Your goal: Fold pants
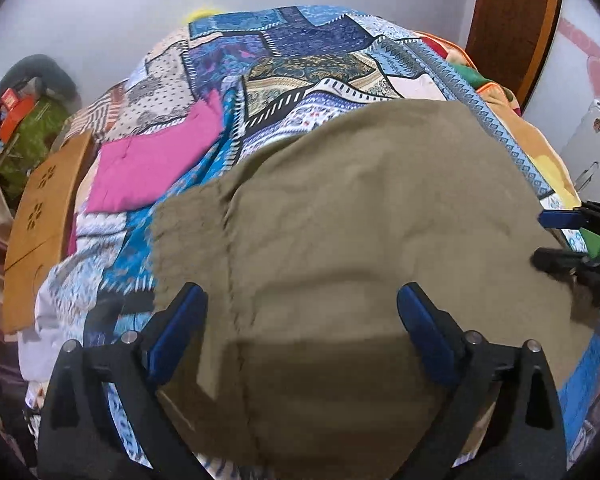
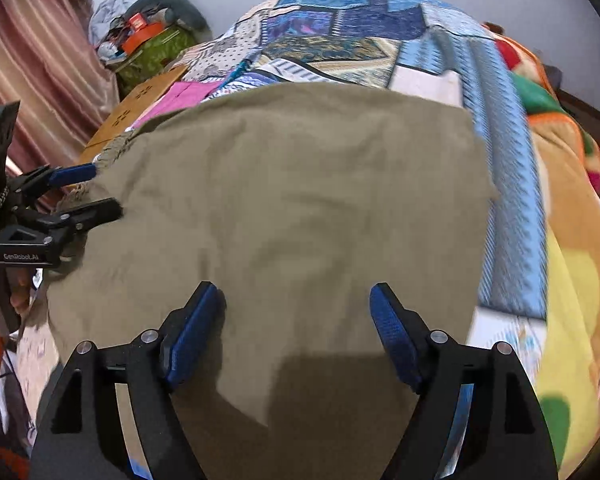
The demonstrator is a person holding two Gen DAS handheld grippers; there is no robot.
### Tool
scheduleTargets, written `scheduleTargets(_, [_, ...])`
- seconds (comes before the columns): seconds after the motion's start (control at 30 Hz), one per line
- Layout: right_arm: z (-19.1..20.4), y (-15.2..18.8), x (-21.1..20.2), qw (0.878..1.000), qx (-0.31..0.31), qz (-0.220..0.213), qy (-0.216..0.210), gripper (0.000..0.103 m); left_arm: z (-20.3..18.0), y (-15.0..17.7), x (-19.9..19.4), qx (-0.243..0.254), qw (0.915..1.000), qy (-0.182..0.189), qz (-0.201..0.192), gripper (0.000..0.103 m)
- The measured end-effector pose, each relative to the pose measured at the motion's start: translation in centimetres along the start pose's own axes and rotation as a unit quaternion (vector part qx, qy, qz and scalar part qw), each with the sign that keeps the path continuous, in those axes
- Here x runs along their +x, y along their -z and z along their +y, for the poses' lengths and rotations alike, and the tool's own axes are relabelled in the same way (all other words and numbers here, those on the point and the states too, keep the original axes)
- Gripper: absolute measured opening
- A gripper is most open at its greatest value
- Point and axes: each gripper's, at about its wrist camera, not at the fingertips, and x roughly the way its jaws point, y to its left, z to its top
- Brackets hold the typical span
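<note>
I am looking down past the left gripper (image 1: 302,312), and its blue-padded fingers are standing wide apart with nothing between them, hanging over the near part of the olive pants (image 1: 340,240). The right gripper (image 2: 296,312) is doing the same on its side: spread wide, holding nothing, poised above the cloth. Whether either set of tips is actually touching the fabric I cannot tell.

The pants are lying across the patchwork bedspread (image 1: 300,60) in a broad, fairly flat panel that looks already doubled over, with the gathered waistband edge toward the left side and a few soft ripples running through the middle. I am judging that the next fold is being set up. To do it well, I would be bringing each tool to an edge or corner on its own side, pinching through every layer rather than just the top one, lifting both sides level and together, and laying the fabric over so the edges are lining up and the ripples are being smoothed out rather than trapped.

Just beyond the pants on the left, a pink garment (image 1: 152,160) is lying flat on the bedspread. On the right, a colourful blanket (image 2: 560,200) is bunching along the bed.

Further off beside the bed, a green patterned bag (image 2: 156,52) is sitting with odds and ends heaped on it, an orange box (image 2: 140,36) among them; the rest of the pile is too blurred to name.
</note>
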Motion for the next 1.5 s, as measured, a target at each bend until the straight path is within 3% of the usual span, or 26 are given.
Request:
scheduleTargets(0.17, [-0.9,2.2,-1.3,0.999,0.038,-0.007,-0.002,0.075,1.4,2.7,-2.0,-0.025,0.9996,-0.003,-0.008,0.099])
scheduleTargets(0.4, [-0.5,4.3,-2.6,0.999,0.031,-0.013,0.04,0.075,4.4,6.1,-4.4,-0.073,0.9973,-0.006,-0.007,0.099])
scheduleTargets(0.63, [1.0,2.8,-3.8,0.998,0.006,-0.032,0.061,0.075,6.9,8.6,-5.5,-0.101,0.9944,-0.03,0.009,0.099])
scheduleTargets(0.87, [5.4,-1.0,-4.6,0.993,-0.04,-0.099,0.044,0.075,8.4,9.1,-7.8,-0.188,0.9788,0.077,-0.022,0.099])
scheduleTargets(1.0, [8.1,-3.2,-2.7,0.992,-0.057,-0.113,0.023,0.075,7.0,8.9,-6.8,-0.209,0.9689,0.131,-0.011,0.099])
scheduleTargets(1.13, [9.9,-3.4,0.3,0.992,-0.073,-0.098,0.015,0.075,5.4,8.9,-5.2,-0.213,0.9601,0.181,0.01,0.099])
scheduleTargets(1.3, [10.4,-2.6,3.8,0.994,-0.085,-0.061,0.027,0.075,5.0,8.5,-3.8,-0.226,0.9514,0.209,0.013,0.099])
scheduleTargets(1.5, [9.7,-2.1,3.9,0.997,-0.071,-0.038,-0.006,0.076,7.1,7.2,-1.9,-0.285,0.9207,0.266,0.016,0.099])
